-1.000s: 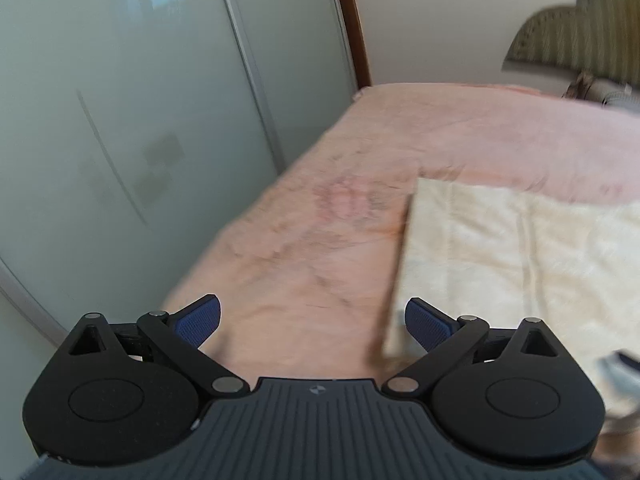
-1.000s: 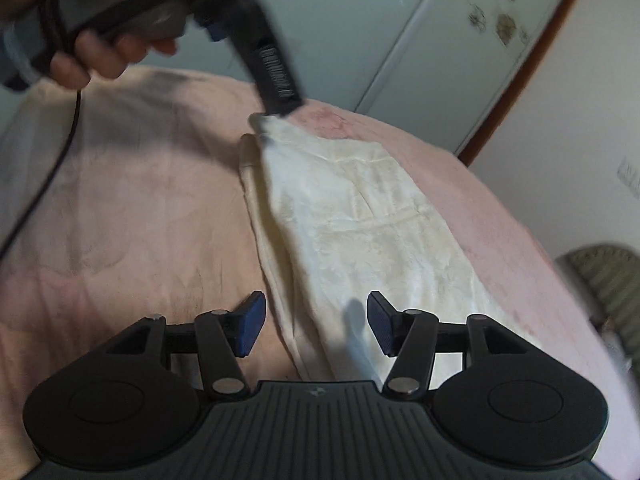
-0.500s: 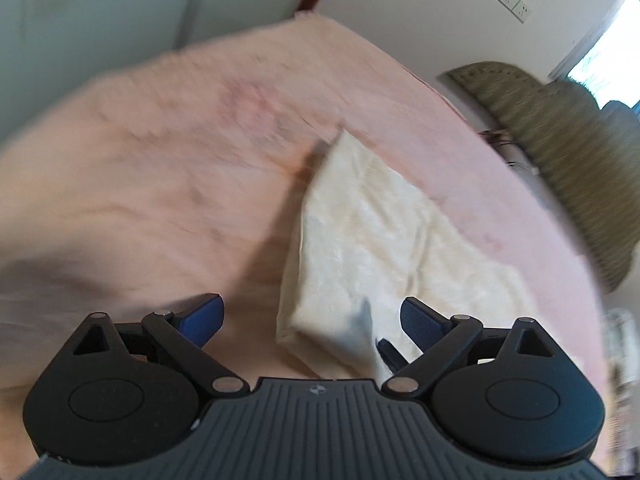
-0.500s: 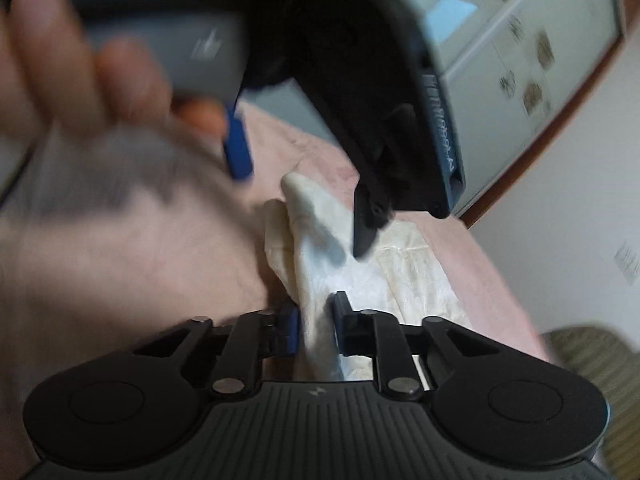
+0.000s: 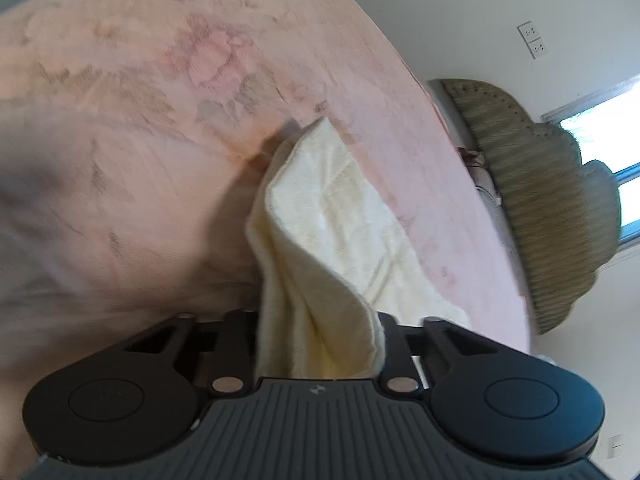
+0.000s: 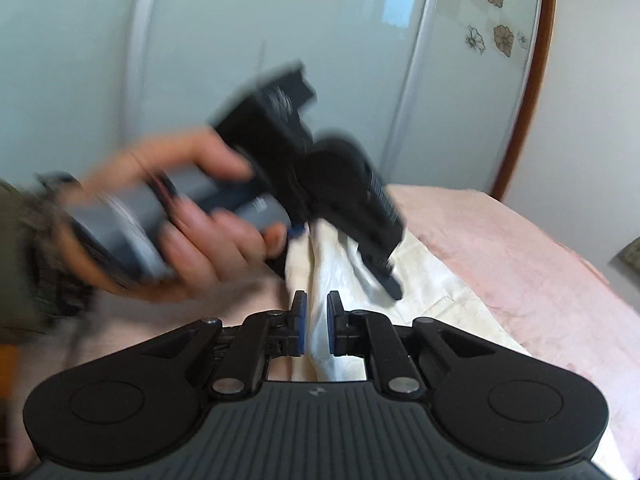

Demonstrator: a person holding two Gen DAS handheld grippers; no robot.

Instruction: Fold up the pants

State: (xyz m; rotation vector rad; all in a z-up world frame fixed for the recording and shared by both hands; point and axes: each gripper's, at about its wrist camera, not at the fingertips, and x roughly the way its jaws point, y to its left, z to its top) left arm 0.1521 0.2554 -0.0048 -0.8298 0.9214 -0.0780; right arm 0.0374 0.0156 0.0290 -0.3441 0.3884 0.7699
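The cream pants (image 5: pixel 340 240) lie folded lengthwise on the pink bed cover (image 5: pixel 132 152). My left gripper (image 5: pixel 320 328) is shut on the near edge of the pants, and the fabric bunches over its fingers and hides the pads. In the right wrist view my right gripper (image 6: pixel 317 322) is shut on an edge of the pants (image 6: pixel 432 292), which rise in a ridge between its blue pads (image 6: pixel 301 324). The left gripper (image 6: pixel 320 240) shows there just beyond, blurred, held by a hand (image 6: pixel 200 232) and gripping the same lifted edge.
A pale sliding wardrobe door (image 6: pixel 240 40) with a brown frame (image 6: pixel 528 80) stands behind the bed. An olive padded headboard (image 5: pixel 552 200) and a window (image 5: pixel 608 152) are at the right. Wall sockets (image 5: pixel 534 40) sit above.
Both grippers were open a second ago; the right closed on the pants edge first, then the left closed on it too. The edge is now lifted off the bed.
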